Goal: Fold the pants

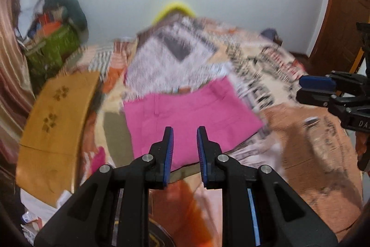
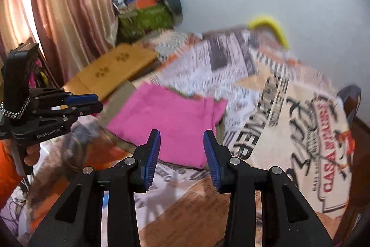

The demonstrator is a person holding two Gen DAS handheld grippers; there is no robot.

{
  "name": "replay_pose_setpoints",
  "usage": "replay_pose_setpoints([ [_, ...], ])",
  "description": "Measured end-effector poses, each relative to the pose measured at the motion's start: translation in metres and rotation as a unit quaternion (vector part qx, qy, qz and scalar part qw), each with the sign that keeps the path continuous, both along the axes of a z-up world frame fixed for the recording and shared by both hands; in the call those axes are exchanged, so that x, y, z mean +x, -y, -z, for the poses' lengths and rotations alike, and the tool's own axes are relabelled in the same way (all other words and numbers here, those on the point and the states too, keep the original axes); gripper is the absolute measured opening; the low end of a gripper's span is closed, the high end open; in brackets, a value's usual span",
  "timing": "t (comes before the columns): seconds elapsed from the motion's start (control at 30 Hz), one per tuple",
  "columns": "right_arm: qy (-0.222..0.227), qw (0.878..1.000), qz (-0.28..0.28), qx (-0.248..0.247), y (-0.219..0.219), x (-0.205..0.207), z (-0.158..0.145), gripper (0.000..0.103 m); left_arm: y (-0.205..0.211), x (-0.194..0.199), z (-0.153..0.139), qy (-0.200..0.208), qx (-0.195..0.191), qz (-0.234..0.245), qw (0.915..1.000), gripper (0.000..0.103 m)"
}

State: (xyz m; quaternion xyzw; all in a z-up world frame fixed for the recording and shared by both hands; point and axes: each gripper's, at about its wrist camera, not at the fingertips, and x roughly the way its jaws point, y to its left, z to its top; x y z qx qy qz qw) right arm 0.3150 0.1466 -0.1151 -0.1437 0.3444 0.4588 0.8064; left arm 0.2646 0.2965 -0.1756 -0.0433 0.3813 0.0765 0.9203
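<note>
Both claws, left gripper [image 1: 185, 147] and right gripper [image 2: 181, 149], hung apart and empty above the folded pink cloth pants [image 1: 185, 112]; the blurred frames probably meant fast motion, so a hasty pinch risked dragging layers askew.

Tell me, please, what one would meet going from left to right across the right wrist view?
Left gripper → tan folded cloth → pink pants → yellow item → printed bedspread.

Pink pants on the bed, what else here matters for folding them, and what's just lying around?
Part of the job:
- folded pink fabric pants
- left gripper, fingers apart, empty
- right gripper, fingers apart, empty
- newspaper-print bedspread beneath them

Just lying about:
- tan folded cloth with paw prints
- green bag of clutter
- yellow curved object
- pink striped curtain
</note>
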Motion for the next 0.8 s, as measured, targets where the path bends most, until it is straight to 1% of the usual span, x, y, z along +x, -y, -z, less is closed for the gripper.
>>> replay_pose_setpoints([
  [0.03, 0.003, 1.000, -0.001, 0.016, 0.005, -0.007, -0.012, 0.035, 0.008, -0.012, -0.019, 0.019, 0.003, 0.000, 0.9998, 0.020],
  [0.07, 0.004, 1.000, -0.002, 0.029, 0.009, -0.012, -0.021, 0.035, 0.011, -0.017, -0.028, 0.028, 0.003, 0.000, 0.9996, 0.020],
  [0.13, 0.009, 0.999, 0.001, 0.054, 0.021, -0.028, -0.044, 0.035, 0.022, -0.039, -0.057, 0.061, 0.007, -0.001, 0.9981, 0.020],
  [0.17, 0.017, 0.998, 0.001, 0.066, 0.026, -0.037, -0.055, 0.035, 0.029, -0.053, -0.074, 0.080, 0.010, -0.002, 0.9968, 0.020],
  [0.2, 0.027, 0.997, 0.001, 0.079, 0.032, -0.047, -0.067, 0.035, 0.032, -0.060, -0.083, 0.090, 0.011, -0.002, 0.9959, 0.020],
  [0.3, 0.053, 0.992, 0.000, 0.116, 0.050, -0.078, -0.099, 0.035, 0.051, -0.100, -0.123, 0.135, 0.024, -0.011, 0.9905, 0.020],
  [0.4, 0.080, 0.985, 0.000, 0.150, 0.068, -0.109, -0.124, 0.035, 0.068, -0.135, -0.149, 0.171, 0.041, -0.018, 0.9843, 0.021],
  [0.47, 0.094, 0.981, 0.000, 0.170, 0.079, -0.127, -0.136, 0.035, 0.083, -0.163, -0.166, 0.197, 0.054, -0.022, 0.9785, 0.023],
  [0.5, 0.103, 0.978, 0.001, 0.181, 0.086, -0.138, -0.142, 0.035, 0.088, -0.172, -0.170, 0.205, 0.057, -0.024, 0.9767, 0.028],
  [0.53, 0.111, 0.975, 0.003, 0.190, 0.091, -0.148, -0.146, 0.035, 0.095, -0.186, -0.176, 0.219, 0.062, -0.027, 0.9734, 0.035],
  [0.57, 0.117, 0.973, 0.005, 0.197, 0.096, -0.155, -0.149, 0.035, 0.101, -0.196, -0.181, 0.229, 0.064, -0.028, 0.9709, 0.039],
  [0.6, 0.124, 0.971, 0.007, 0.206, 0.101, -0.165, -0.152, 0.035, 0.107, -0.210, -0.186, 0.243, 0.067, -0.029, 0.9673, 0.045],
  [0.67, 0.130, 0.968, 0.004, 0.215, 0.108, -0.178, -0.156, 0.035, 0.116, -0.230, -0.191, 0.262, 0.072, -0.033, 0.9617, 0.049],
  [0.77, 0.143, 0.964, 0.007, 0.225, 0.115, -0.195, -0.157, 0.036, 0.129, -0.257, -0.198, 0.280, 0.067, -0.035, 0.9570, 0.054],
  [0.8, 0.146, 0.962, 0.007, 0.229, 0.119, -0.200, -0.158, 0.039, 0.130, -0.259, -0.199, 0.282, 0.064, -0.035, 0.9566, 0.058],
])
